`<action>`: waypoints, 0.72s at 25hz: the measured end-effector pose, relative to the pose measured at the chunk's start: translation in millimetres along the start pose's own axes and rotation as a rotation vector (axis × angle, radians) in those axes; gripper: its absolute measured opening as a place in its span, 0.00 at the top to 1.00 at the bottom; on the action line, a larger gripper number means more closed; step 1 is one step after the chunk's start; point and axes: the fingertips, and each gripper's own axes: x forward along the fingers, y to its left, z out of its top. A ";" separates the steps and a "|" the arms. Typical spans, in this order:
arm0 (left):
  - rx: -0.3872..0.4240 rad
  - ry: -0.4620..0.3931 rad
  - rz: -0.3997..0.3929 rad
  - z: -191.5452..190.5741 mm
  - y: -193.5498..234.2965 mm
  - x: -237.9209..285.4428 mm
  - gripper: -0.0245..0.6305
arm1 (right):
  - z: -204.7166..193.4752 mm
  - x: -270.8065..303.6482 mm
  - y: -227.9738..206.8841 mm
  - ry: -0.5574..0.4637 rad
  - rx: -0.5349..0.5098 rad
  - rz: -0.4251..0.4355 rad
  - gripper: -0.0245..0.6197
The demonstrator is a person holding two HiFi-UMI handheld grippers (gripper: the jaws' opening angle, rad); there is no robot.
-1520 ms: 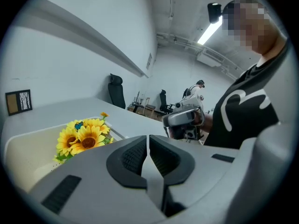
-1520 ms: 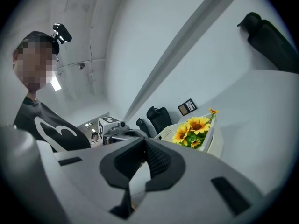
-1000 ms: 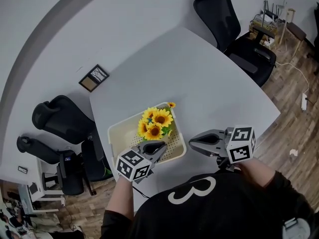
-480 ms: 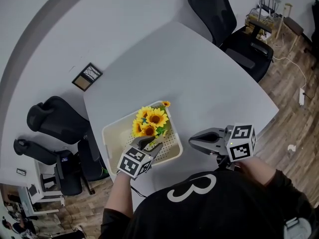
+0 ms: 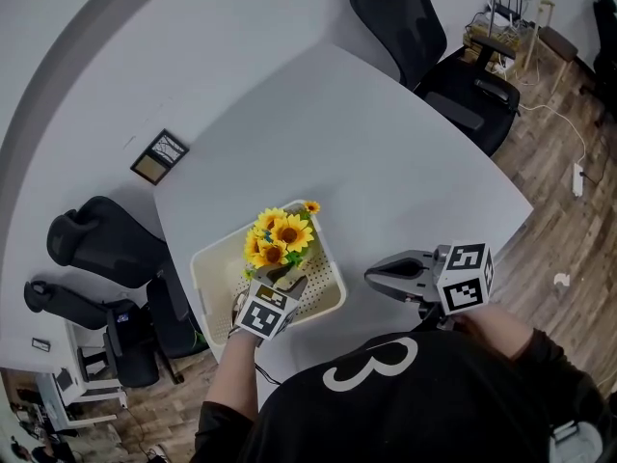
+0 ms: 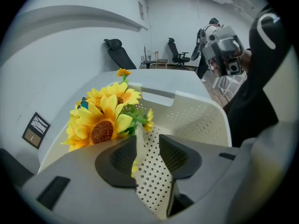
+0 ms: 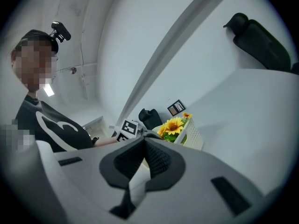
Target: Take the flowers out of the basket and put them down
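A bunch of yellow sunflowers [image 5: 274,237] stands at the far end of a cream perforated basket [image 5: 207,258] near the white table's front left edge. My left gripper [image 5: 281,280] hangs over the inside of the basket, just short of the flowers' green stems. In the left gripper view the sunflowers [image 6: 105,118] fill the left, and my left gripper [image 6: 147,136] is open with only the basket [image 6: 187,115] floor showing in the gap. My right gripper [image 5: 374,276] hovers shut and empty over the table, to the right of the basket. The right gripper view shows that gripper [image 7: 144,141] pointing at the flowers [image 7: 174,125].
The white table [image 5: 386,152] stretches away behind the basket, with its edge close on the left and the front. Black office chairs stand at the left [image 5: 96,244] and the far right [image 5: 424,37]. A small framed picture [image 5: 159,157] lies beyond the table's left edge.
My left gripper has moved forward over the basket toward the flowers' stems, and its jaws have gone from shut to open. The right gripper has stayed put.
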 end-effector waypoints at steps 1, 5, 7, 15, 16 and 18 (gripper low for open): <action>0.002 0.009 0.004 -2.4 2.0 2.8 0.74 | -1.1 -0.8 -0.5 0.000 0.002 -0.003 0.95; 0.050 0.071 0.032 -10.6 4.3 9.9 0.74 | -4.8 -4.4 -1.5 -0.003 0.009 -0.008 0.95; 0.093 0.099 0.077 -11.9 8.6 12.4 0.74 | -5.0 -6.3 -1.8 -0.004 0.010 -0.011 0.95; 0.165 0.199 0.185 -25.3 25.9 25.6 0.74 | -7.2 -13.8 -8.1 -0.012 0.025 -0.026 0.95; 0.175 0.207 0.190 -27.4 27.4 27.0 0.74 | -7.5 -14.6 -8.5 -0.012 0.025 -0.028 0.95; 0.192 0.221 0.199 -30.4 30.0 29.7 0.74 | -7.7 -16.5 -9.6 -0.013 0.028 -0.033 0.95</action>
